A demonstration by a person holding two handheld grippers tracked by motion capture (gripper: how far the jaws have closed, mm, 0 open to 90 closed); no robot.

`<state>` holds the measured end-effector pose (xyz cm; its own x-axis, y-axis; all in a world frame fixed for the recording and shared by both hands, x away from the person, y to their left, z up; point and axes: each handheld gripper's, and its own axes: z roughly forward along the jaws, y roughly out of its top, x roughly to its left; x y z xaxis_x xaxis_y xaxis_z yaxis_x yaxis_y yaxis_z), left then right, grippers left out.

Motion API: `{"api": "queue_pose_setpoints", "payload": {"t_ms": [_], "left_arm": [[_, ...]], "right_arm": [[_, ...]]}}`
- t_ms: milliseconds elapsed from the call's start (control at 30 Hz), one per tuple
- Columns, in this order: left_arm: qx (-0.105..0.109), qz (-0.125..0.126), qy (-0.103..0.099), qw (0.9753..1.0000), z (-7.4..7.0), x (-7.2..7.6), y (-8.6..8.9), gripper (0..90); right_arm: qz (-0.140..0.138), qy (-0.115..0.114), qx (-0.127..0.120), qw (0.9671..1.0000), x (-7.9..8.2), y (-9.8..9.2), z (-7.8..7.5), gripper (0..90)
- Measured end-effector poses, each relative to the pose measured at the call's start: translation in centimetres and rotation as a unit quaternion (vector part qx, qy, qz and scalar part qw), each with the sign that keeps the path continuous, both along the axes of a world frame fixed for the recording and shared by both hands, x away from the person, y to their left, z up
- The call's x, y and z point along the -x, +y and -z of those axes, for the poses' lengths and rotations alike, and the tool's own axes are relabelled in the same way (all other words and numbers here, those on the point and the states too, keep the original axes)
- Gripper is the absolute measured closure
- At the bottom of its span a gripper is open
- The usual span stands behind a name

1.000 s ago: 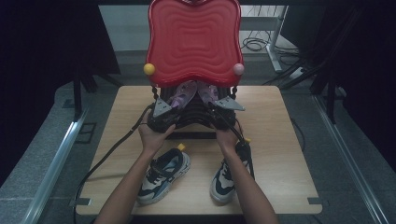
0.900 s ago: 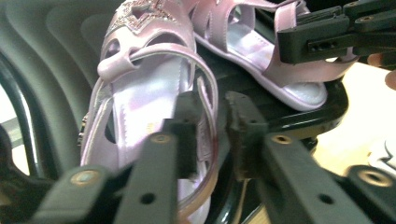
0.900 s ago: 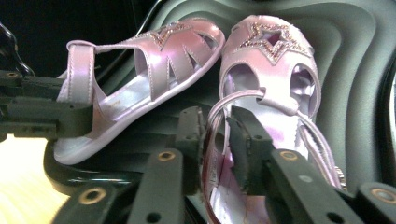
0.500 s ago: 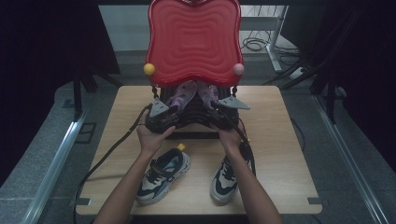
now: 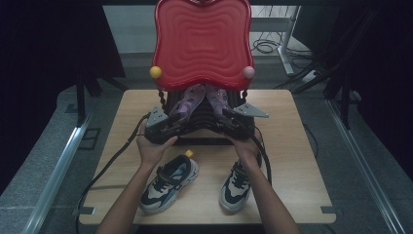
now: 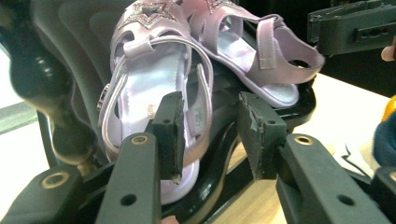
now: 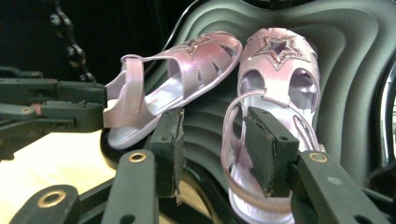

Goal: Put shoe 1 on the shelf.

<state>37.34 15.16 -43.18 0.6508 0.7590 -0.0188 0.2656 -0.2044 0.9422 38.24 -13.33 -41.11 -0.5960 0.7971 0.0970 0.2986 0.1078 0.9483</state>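
You are holding both grippers at the foot of a red, wavy-ribbed tray (image 5: 202, 44) that is standing upright at the far side of the pale wooden tabletop (image 5: 302, 161), with its black ribbed inner shell facing you. Two glossy lilac sandals are resting inside that shell, toes up, each showing a glittery star on the front and thin smooth straps.

Your left gripper (image 6: 212, 135) is sitting with its jaws open at a medium gap; the square black pad on one side is lying over the sole of the left sandal (image 6: 154, 88) and the other is sitting beside it above the shell's lip, so nothing is being clamped. Your right gripper (image 7: 219, 140) is also standing open, one pad overlapping the heel strap of the right sandal (image 7: 280, 79), the other in front of the ribbed shell; whether either pad is touching is hard to make out.

In the high view the tray is covering most of both sandals, leaving just their heel ends peeking out. Nearer you, a pair of chunky navy and white sneakers (image 5: 170, 183) is lying loose on the tabletop, one by each forearm
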Motion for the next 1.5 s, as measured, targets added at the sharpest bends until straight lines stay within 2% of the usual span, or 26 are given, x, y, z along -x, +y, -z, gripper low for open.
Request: {"api": "queue_pose_setpoints", "payload": {"t_ms": [167, 300, 633, 800, 967, 1267, 1333, 1500], "left_arm": [[0.008, 0.003, 0.002, 1.0000, -0.3, 1.1, 0.7, 60.7], [0.010, 0.006, 0.008, 0.9999, -0.2, 1.8, 1.0, 60.4], [0.020, 0.012, 0.021, 0.9995, 0.3, 3.7, 1.5, 59.8], [0.021, 0.018, 0.024, 0.9993, 0.2, 4.6, 1.5, 59.7], [0.018, 0.033, 0.032, 0.9988, 0.2, 6.0, 1.5, 61.1], [0.013, 0.045, 0.058, 0.9972, 0.8, 7.9, 2.1, 61.2], [0.013, 0.047, 0.064, 0.9967, 1.1, 8.4, 2.3, 61.5], [0.023, 0.044, 0.081, 0.9955, 2.3, 9.3, 2.9, 61.9]], "right_arm": [[-0.011, -0.006, -0.006, 0.9999, 1.3, -0.7, -0.2, 57.5], [-0.022, -0.002, -0.014, 0.9997, 1.9, -1.4, -0.1, 57.5], [-0.027, -0.009, -0.030, 0.9991, 4.2, -3.6, 0.4, 57.5], [-0.044, -0.007, -0.025, 0.9987, 5.3, -4.4, 0.6, 56.6], [-0.056, -0.023, -0.013, 0.9981, 6.4, -4.9, 0.8, 55.9], [-0.071, -0.007, -0.018, 0.9973, 7.4, -6.0, 1.9, 53.2], [-0.072, 0.003, -0.011, 0.9974, 7.4, -6.0, 2.3, 52.8], [-0.082, 0.011, -0.007, 0.9965, 7.7, -6.0, 2.8, 51.7]]}}
